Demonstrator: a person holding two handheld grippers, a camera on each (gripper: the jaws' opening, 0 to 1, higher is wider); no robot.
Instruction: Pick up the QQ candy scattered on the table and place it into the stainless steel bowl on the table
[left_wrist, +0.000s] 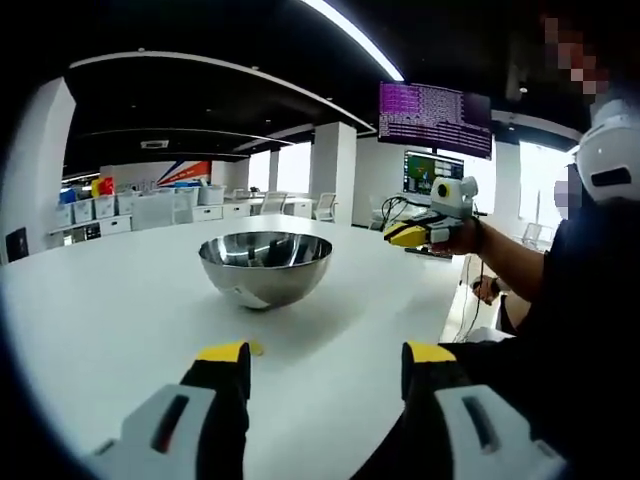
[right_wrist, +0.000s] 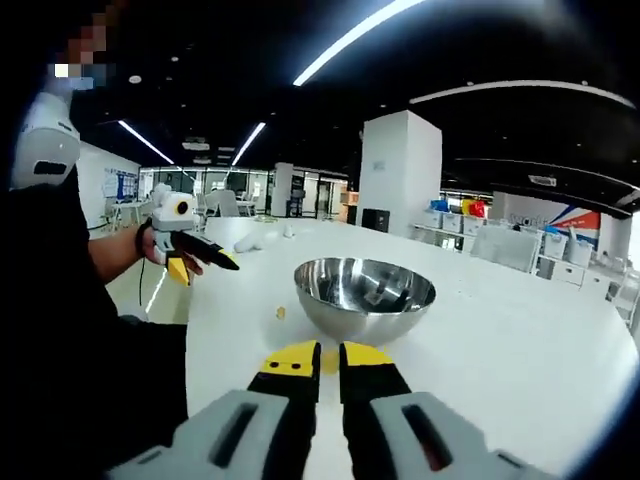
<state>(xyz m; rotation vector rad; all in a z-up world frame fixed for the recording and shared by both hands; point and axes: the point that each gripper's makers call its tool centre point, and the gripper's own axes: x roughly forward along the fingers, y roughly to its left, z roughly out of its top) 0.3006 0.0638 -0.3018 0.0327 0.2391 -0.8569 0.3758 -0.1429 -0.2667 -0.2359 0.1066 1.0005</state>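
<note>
The stainless steel bowl (left_wrist: 265, 268) (right_wrist: 365, 295) stands upright on the white table (left_wrist: 110, 310) (right_wrist: 520, 340). My left gripper (left_wrist: 328, 355) is open, low over the table in front of the bowl. A yellow QQ candy (left_wrist: 256, 348) lies beside its left fingertip. The right gripper view shows a small yellow candy (right_wrist: 281, 312) on the table left of the bowl. My right gripper (right_wrist: 329, 358) has its jaws almost together, with a bit of yellow candy in the narrow gap. In the left gripper view the right gripper (left_wrist: 408, 236) hangs in the air right of the bowl. The left gripper (right_wrist: 200, 262) appears at the left.
A person's dark-sleeved body (left_wrist: 570, 340) sits at the table's edge (left_wrist: 455, 300). Two lit monitors (left_wrist: 435, 118) hang behind. White pillars (right_wrist: 400, 170) and shelves of storage bins (left_wrist: 90, 212) line the far side of the room. Small white objects (right_wrist: 262, 240) lie far off on the table.
</note>
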